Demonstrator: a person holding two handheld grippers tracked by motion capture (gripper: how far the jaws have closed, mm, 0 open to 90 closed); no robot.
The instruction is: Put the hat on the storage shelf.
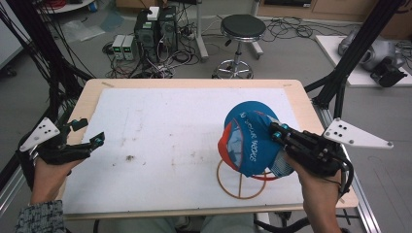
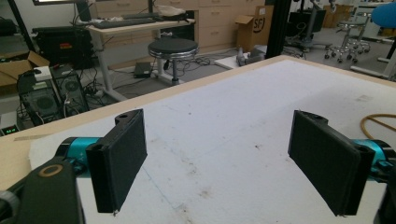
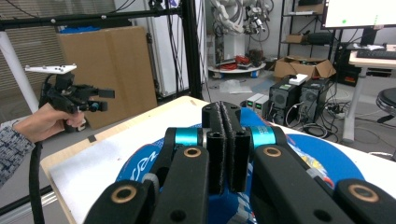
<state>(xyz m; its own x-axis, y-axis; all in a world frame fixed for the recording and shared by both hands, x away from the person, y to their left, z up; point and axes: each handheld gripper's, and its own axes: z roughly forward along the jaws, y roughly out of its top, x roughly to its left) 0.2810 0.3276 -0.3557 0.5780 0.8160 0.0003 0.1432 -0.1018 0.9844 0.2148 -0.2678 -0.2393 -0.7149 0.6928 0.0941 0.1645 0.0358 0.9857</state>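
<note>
1. Right claw (image 1: 276, 131), jaws pressed together, pinches blue cap (image 1: 250, 138) over wire stand (image 1: 241, 180) at the tabletop's (image 1: 160, 131) near right.
2. Left claw (image 1: 92, 133), jaws spread and empty, hovers well apart at the left edge.

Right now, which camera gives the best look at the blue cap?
The high view: the cap shows whole, above a wire stand, held by the right tool. The right gripper view shows blue cloth behind the shut jaws. The left gripper view shows the stand's ring.
</note>
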